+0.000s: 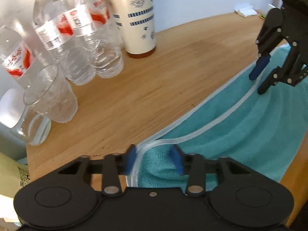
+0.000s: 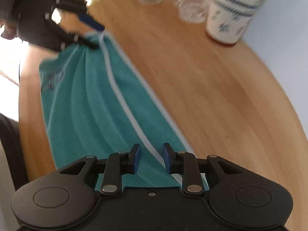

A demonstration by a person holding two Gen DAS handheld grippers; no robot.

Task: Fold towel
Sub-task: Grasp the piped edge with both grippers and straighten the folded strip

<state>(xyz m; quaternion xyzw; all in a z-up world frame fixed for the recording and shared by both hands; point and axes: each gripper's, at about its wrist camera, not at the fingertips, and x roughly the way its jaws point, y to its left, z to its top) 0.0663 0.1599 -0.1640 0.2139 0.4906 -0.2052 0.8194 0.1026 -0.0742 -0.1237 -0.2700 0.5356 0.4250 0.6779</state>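
Wooden table (image 1: 173, 80) carries towel (image 1: 240, 127), bottles (image 1: 80, 38), cup (image 1: 138, 17).

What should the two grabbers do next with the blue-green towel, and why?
Probably close both. The left gripper and the right gripper are open at opposite ends of the towel, each with its white-edged hem between the fingers. The top layer sits short of the far edge, so gripping comes before pulling.

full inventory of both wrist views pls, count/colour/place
towel: 1, teal with pale trim, folded over on the table, top edge short of the lower edge
table: 1, light wood
water bottles: at least 4, clear with red-white labels, far left edge
cup: 1, cream with blue pattern, beside the bottles
white paper: small pile, far table edge
left gripper: black, blue pads, open over one towel end
right gripper: black, blue pads, open over the other end
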